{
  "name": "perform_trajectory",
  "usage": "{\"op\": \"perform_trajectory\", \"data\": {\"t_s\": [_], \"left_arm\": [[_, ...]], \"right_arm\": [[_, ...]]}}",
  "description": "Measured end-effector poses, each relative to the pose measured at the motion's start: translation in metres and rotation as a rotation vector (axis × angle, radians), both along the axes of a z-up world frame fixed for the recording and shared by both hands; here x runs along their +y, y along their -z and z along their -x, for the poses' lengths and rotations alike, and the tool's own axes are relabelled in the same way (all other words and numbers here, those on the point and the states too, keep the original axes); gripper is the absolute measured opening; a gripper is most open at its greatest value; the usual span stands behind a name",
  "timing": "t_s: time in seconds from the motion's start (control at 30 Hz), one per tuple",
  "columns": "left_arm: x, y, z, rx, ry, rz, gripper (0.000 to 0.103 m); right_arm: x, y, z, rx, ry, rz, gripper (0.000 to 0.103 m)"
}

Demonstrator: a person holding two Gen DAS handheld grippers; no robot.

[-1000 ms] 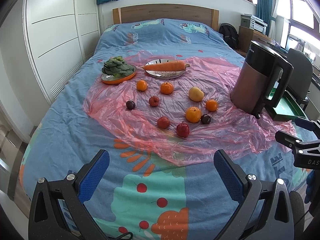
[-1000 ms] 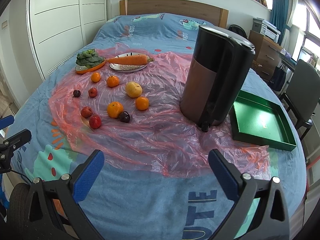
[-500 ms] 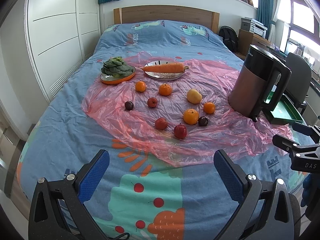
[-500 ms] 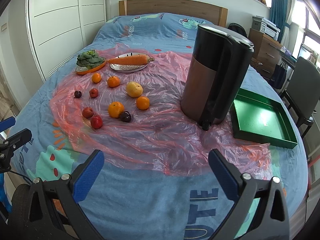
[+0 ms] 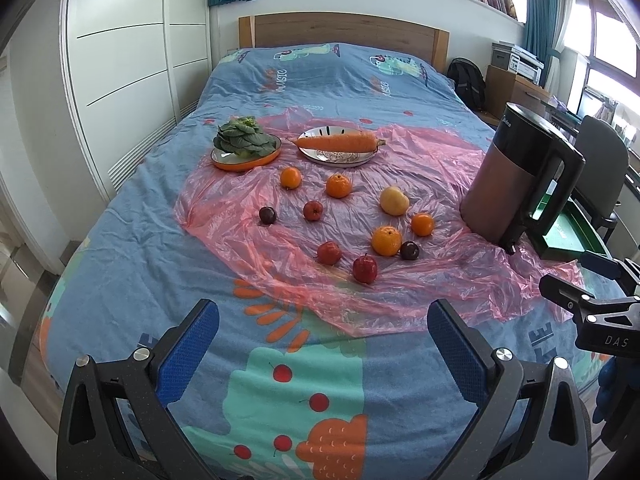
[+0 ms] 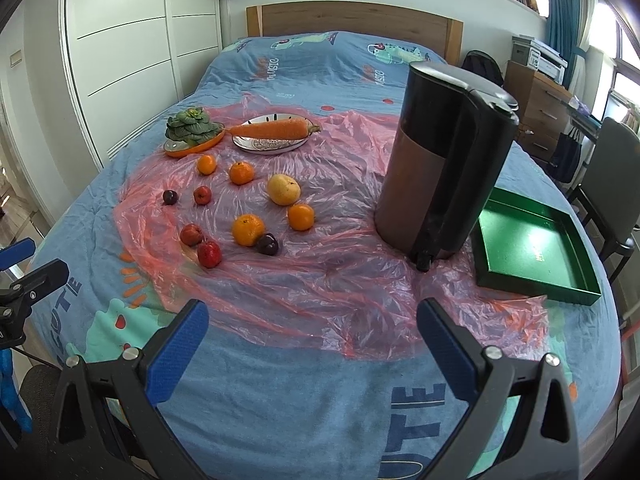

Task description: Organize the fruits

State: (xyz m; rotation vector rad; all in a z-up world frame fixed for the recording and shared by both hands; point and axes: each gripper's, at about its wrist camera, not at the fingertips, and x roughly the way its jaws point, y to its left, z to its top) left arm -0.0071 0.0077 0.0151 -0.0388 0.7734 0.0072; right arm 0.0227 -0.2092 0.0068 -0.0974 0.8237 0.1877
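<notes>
Both grippers hang above the foot of the bed (image 5: 120,240), each with its blue-padded fingers spread wide and nothing between them: the left gripper (image 5: 322,340) at 6 o'clock in its own view, the right gripper (image 6: 312,340) likewise in its own.

The fruits lie loose on a pink plastic sheet (image 6: 320,280) spread over the blue bedcover, none in any container. From the right wrist view they sit toward 10 o'clock: a yellow pear-like fruit (image 6: 283,189) nearest the kettle, four oranges (image 6: 248,230) scattered around it, three red apples (image 6: 209,253) along the near left edge, and two dark plums (image 6: 267,244), one touching the largest orange, the other far off at 9 o'clock.

Containers:
- A green tray (image 6: 532,248) at 3 o'clock of the right view holds nothing; it rests on the bedcover with its near corner on the sheet, just beside the kettle.
- An orange dish (image 5: 246,158) at 11 o'clock of the left view carries a leafy green vegetable (image 5: 244,138).
- A patterned plate (image 5: 340,154), just right of the dish, carries a carrot (image 5: 338,142) lying across it.
- A tall black-and-bronze kettle (image 6: 444,152) stands upright on the sheet between fruits and tray, lid shut; its contents cannot be seen.
</notes>
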Motion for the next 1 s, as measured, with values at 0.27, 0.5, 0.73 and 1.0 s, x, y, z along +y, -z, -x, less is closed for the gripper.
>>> {"op": "perform_trajectory", "data": {"t_s": [0.27, 0.5, 0.73, 1.0], "left_arm": [[-0.0013, -0.0023, -0.0006, -0.009, 0.012, 0.007, 0.102], [-0.0031, 0.0018, -0.0034, 0.003, 0.029, -0.003, 0.102], [-0.0056, 0.0051, -0.0052, 0.016, 0.044, -0.009, 0.102], [-0.0086, 0.0051, -0.005, 0.019, 0.065, -0.001, 0.102]], "right_arm": [[0.0028, -0.0048, 0.001, -0.017, -0.009, -0.017, 0.103], [0.0016, -0.0049, -0.0014, -0.019, 0.008, -0.018, 0.103], [0.0002, -0.0028, -0.0018, -0.009, 0.014, -0.011, 0.103], [-0.0007, -0.0067, 0.0004, -0.021, 0.018, 0.001, 0.103]]}}
